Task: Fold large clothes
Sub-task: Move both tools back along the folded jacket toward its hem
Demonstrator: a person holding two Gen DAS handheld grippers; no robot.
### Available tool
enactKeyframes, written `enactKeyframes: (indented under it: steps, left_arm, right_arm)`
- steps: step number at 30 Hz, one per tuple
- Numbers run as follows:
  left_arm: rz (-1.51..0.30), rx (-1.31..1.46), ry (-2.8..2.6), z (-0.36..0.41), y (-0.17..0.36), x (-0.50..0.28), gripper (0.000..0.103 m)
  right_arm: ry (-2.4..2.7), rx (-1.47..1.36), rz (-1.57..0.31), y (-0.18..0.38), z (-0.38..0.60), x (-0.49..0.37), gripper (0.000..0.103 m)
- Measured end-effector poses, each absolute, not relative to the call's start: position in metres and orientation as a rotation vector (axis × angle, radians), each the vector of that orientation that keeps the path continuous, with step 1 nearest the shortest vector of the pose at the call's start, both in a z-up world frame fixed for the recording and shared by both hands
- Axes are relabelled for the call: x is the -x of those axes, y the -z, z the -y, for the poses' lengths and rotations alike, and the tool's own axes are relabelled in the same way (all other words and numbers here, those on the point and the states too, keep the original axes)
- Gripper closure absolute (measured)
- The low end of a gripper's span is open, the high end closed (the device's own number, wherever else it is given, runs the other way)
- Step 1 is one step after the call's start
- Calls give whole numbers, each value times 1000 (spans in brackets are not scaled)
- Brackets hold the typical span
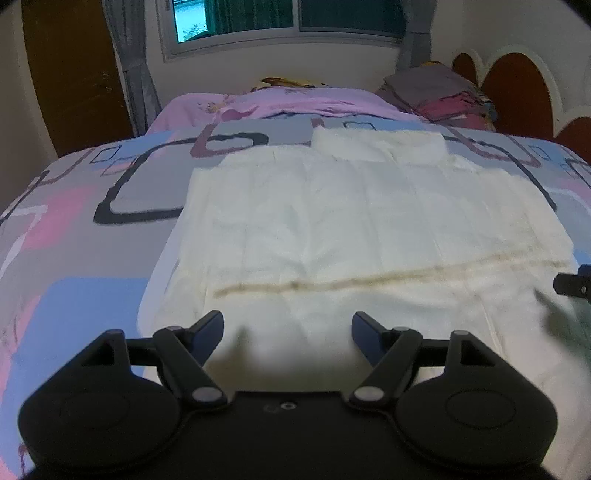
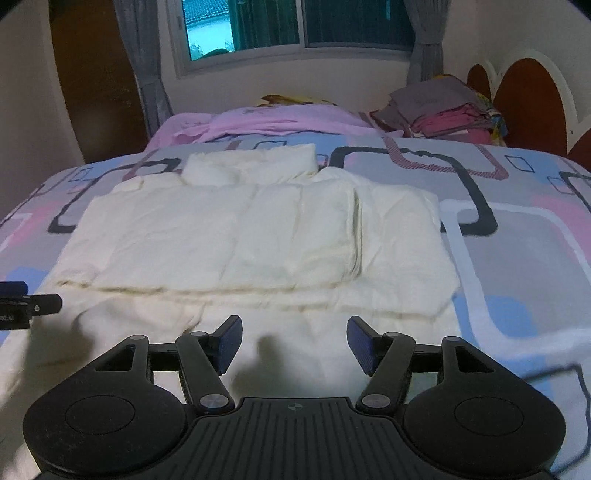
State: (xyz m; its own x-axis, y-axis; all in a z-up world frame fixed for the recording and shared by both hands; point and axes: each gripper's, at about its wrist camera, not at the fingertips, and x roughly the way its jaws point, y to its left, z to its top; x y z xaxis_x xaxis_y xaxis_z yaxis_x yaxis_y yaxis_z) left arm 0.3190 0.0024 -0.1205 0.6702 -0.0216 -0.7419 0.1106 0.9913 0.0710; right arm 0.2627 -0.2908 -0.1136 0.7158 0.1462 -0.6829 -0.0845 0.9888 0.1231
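A large cream-white garment [image 1: 351,229] lies spread flat on the bed, partly folded, with a hem line across its near part. It also shows in the right wrist view [image 2: 258,236], with folded layers stacked on its far half. My left gripper [image 1: 287,328] is open and empty, just above the garment's near edge. My right gripper [image 2: 294,341] is open and empty over the near edge too. The right gripper's tip shows at the right edge of the left wrist view [image 1: 572,282]. The left gripper's tip shows at the left edge of the right wrist view [image 2: 33,304].
The bed has a grey, pink and blue patterned cover [image 1: 74,229]. A pink sheet [image 1: 280,103] lies at the far end. A pile of folded clothes [image 2: 450,110] sits at the far right by the headboard [image 2: 524,96]. A window [image 2: 295,26] is behind.
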Motion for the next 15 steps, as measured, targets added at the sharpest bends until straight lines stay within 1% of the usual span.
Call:
enactKeyframes:
  steps: [6,7,8,9,15]
  left_arm:
    - [-839,-94,98,-31,116,-268,28]
    - [-838,-91,100,-36,116,-259,28]
    - [-840,-89,101,-40,115,-253,28]
    - [-844,-85,101,-44,115,-246,27]
    - [-858,-58,70,-67,118,-208,26]
  right_arm:
    - [-114,-77,-768,108,285,-203,38]
    - [-110,-80,-769,108,285,-193,32]
    - [-102,-80,-768,108,284,-185,21]
    - [-95,-74,-760,108,282,-175,18]
    - [-24,-37,-767,113,284,-125,18]
